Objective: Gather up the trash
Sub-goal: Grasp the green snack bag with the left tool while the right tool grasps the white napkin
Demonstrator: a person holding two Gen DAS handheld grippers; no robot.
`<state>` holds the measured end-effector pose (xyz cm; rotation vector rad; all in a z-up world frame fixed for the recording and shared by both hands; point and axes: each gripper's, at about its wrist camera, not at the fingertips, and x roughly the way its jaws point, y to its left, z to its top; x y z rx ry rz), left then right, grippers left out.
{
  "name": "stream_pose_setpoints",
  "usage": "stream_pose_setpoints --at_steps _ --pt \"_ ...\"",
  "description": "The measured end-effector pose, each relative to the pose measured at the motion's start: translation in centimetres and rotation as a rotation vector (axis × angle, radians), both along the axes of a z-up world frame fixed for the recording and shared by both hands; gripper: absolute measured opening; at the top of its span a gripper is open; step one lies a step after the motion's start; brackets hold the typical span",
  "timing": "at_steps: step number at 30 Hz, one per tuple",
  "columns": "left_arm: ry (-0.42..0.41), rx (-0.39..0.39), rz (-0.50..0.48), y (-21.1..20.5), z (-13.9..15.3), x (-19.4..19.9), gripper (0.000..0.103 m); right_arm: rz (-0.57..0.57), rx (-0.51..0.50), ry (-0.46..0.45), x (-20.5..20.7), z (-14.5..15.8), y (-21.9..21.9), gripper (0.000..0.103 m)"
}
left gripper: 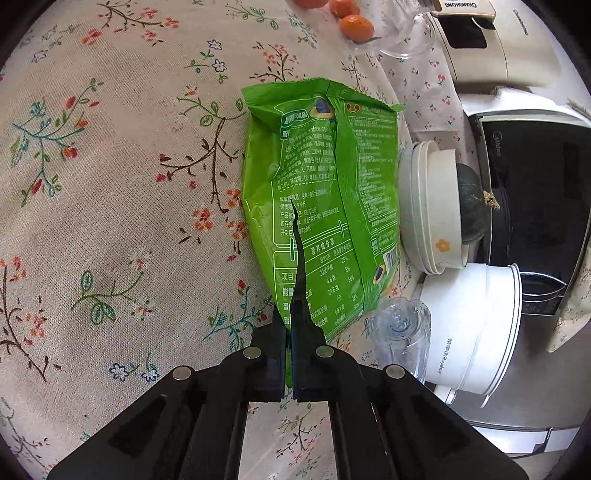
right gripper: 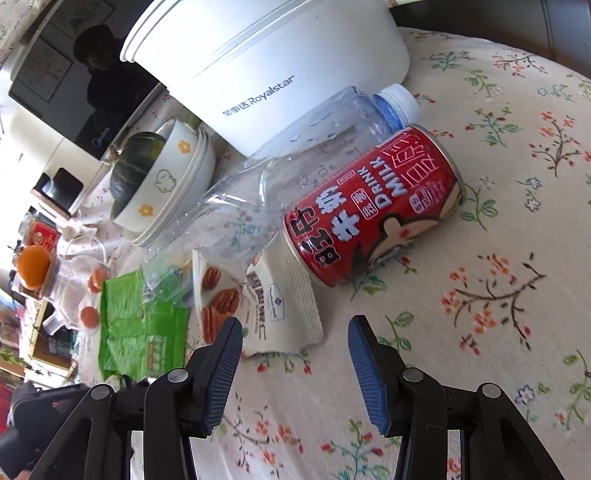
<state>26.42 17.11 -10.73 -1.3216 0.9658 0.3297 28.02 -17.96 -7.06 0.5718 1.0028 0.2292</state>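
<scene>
- My left gripper (left gripper: 291,332) was clenched tight on the near edge of the green snack bag (left gripper: 321,199); the pads had pinched the foil flat, with no gap between them.
- That bag lay lengthwise on the floral tablecloth (left gripper: 110,184), its far sealed end pointing away from me, its right side close to the stacked white bowls (left gripper: 428,210).
- My right gripper (right gripper: 295,354) was released, jaws apart with only bare cloth between the blue pads (right gripper: 218,373).
- Just ahead of the right jaws lay a white nut packet (right gripper: 266,306), and beyond it a red milk-drink can (right gripper: 373,210) on its side.
- A clear plastic bottle (right gripper: 288,162) lay tipped over, touching the can and leaning against the white Royalstar pot (right gripper: 258,55).
- Farther off, a dark squash (right gripper: 129,162) sat behind the bowls, and oranges (left gripper: 354,26) stood by glassware at the table's far end.
- I judged the step in hand to be the pick-up of the first piece of trash: bag gripped, not yet lifted clear.
- The next move seemed to call for raising the left hand without snagging the bottle (left gripper: 402,332) beside it.
- The right hand needed to close on the packet or can; the can might roll.
- I saw no bin in either view.
</scene>
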Motion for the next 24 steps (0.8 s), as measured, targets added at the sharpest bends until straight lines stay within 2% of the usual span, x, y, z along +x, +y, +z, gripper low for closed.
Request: stream_pose_setpoints --at_steps 3,8,10,11,12,18,24 --pt "-0.004 -0.028 0.004 0.0 -0.3 0.2 0.001 -0.005 -0.073 0.023 1.0 -0.9 1.1 0.055" --pt "-0.005 -0.046 0.008 0.1 -0.5 0.4 0.001 -0.024 -0.09 -0.024 1.6 -1.2 2.0 0.055" --pt "-0.006 -0.046 0.013 0.1 -0.5 0.4 0.001 -0.018 -0.12 -0.032 1.5 -1.1 2.5 0.047" --pt "-0.005 -0.042 0.014 0.0 -0.5 0.4 0.001 -0.002 -0.112 -0.02 1.5 -1.3 2.7 0.026" --pt "-0.005 -0.037 0.014 0.0 -0.4 0.4 0.001 0.009 -0.092 -0.006 1.5 -1.6 2.8 0.022" --pt "0.0 -0.071 0.028 0.0 -0.6 0.0 0.001 0.027 -0.047 -0.041 0.2 -1.2 1.8 0.011" --pt "-0.016 -0.055 0.031 0.1 0.3 -0.8 0.0 0.05 -0.051 -0.056 -1.5 0.1 1.4 0.01"
